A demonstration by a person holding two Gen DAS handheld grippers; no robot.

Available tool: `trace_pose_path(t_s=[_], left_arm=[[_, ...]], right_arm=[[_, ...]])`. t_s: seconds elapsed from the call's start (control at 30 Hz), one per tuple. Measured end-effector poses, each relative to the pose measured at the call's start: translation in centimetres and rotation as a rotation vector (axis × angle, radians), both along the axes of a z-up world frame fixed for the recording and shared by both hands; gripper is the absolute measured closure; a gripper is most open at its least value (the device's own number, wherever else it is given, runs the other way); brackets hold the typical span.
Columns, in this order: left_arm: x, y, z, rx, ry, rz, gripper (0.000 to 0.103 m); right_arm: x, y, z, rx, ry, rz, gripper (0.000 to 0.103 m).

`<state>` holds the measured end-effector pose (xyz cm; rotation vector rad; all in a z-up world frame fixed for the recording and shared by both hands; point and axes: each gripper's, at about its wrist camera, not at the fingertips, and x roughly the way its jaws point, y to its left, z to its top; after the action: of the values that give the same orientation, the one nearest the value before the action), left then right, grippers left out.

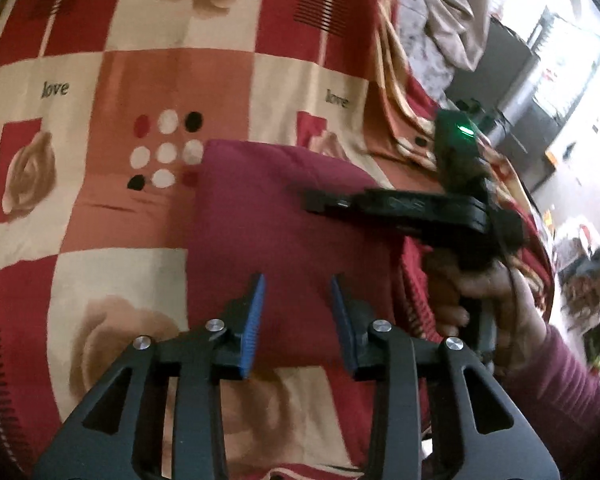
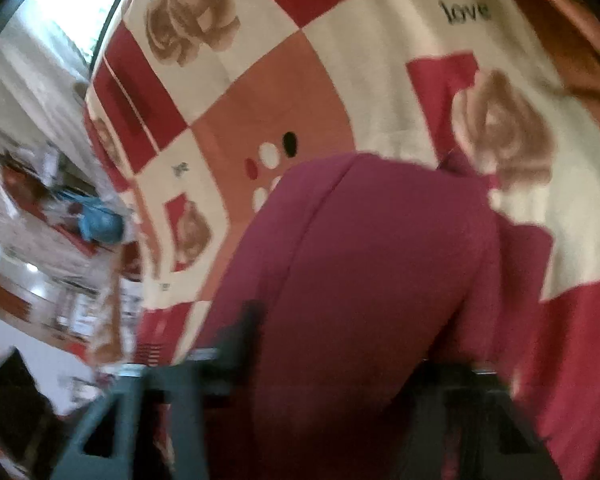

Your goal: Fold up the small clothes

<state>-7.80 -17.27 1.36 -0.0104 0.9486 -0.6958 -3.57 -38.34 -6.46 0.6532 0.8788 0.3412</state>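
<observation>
Two tools are over a magenta garment (image 1: 284,216) that lies flat on a bedspread (image 1: 100,208) checked in red, cream and salmon, printed with tan roses, dot clusters and the word "love". In the left wrist view the left tool (image 1: 298,312) points forward above the near part of the garment, its blue-padded fingers (image 1: 254,320) spread apart with bare magenta cloth showing between them and nothing held. The garment reaches from just ahead of those fingers up toward a cluster of white, red and black dots (image 1: 166,150), and its far edge is straight with a squared corner. From the right side of the same view, the right tool (image 1: 320,202) reaches sideways across the garment, its black fingertip end over the cloth's upper right part; the person's right hand (image 1: 488,300), in a magenta sleeve, grips its handle and a green light (image 1: 466,132) glows on the unit mounted on top. From that side angle I cannot tell how far apart its fingers stand. The right wrist view is heavily blurred: the garment (image 2: 372,280) fills the centre and bottom, with a seam or fold line running up it, and the dark tool fingers (image 2: 248,336) are smeared at the lower edge, so their gap cannot be read there either. A cluttered room lies beyond the bed's edge.
</observation>
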Motion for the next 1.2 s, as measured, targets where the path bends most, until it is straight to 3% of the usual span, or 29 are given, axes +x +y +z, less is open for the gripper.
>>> trace_pose_path(t_s=[0.17, 0.27, 0.37, 0.43, 0.47, 0.53, 0.7, 0.8, 0.9, 0.97, 1.07, 1.2], left_arm=[[0.7, -0.8, 0.0, 0.026, -0.024, 0.017, 0.068], [1.1, -1.8, -1.3, 0.053, -0.017, 0.019, 0.068], [1.5, -3.2, -3.3, 0.113, -0.007, 0.025, 0.068], [1.3, -3.6, -4.0, 0.148, -0.025, 0.028, 0.068], [1.2, -3.6, -4.0, 0.153, -0.032, 0.027, 0.067], [1.0, -3.6, -4.1, 0.168, -0.047, 0.022, 0.066], [1.3, -3.5, -4.3, 0.165, -0.042, 0.04, 0.065], [1.4, -3.6, -4.5, 0.171, -0.043, 0.047, 0.064], [1.4, -3.9, -4.5, 0.184, -0.053, 0.043, 0.061], [1.4, -4.0, -4.5, 0.185, -0.055, 0.042, 0.059], [1.4, -4.2, -4.6, 0.184, -0.058, 0.035, 0.057], [1.2, -4.5, -4.7, 0.205, -0.069, 0.043, 0.057]], right_arm=[[-2.8, -0.9, 3.7, -0.154, -0.086, 0.017, 0.081], [-3.4, -2.2, 3.8, -0.251, -0.078, -0.014, 0.081], [-1.9, -3.2, 0.8, -0.245, 0.001, -0.033, 0.079], [-1.6, -3.8, -0.2, -0.223, 0.029, -0.046, 0.062], [-1.9, -4.3, -0.1, -0.204, 0.032, -0.063, 0.059], [-2.7, -5.0, 0.8, -0.215, 0.029, -0.099, 0.052], [-5.7, -5.9, 4.5, -0.33, -0.052, -0.22, 0.051], [-6.1, -3.7, 5.6, -0.334, -0.127, -0.142, 0.051], [-4.9, -0.9, 4.4, -0.395, -0.12, -0.042, 0.051], [-3.8, 0.0, 2.6, -0.451, -0.08, -0.045, 0.051], [-2.6, -0.3, 0.0, -0.445, -0.016, -0.059, 0.051], [-2.8, -0.4, 0.1, -0.464, -0.025, -0.073, 0.052]])
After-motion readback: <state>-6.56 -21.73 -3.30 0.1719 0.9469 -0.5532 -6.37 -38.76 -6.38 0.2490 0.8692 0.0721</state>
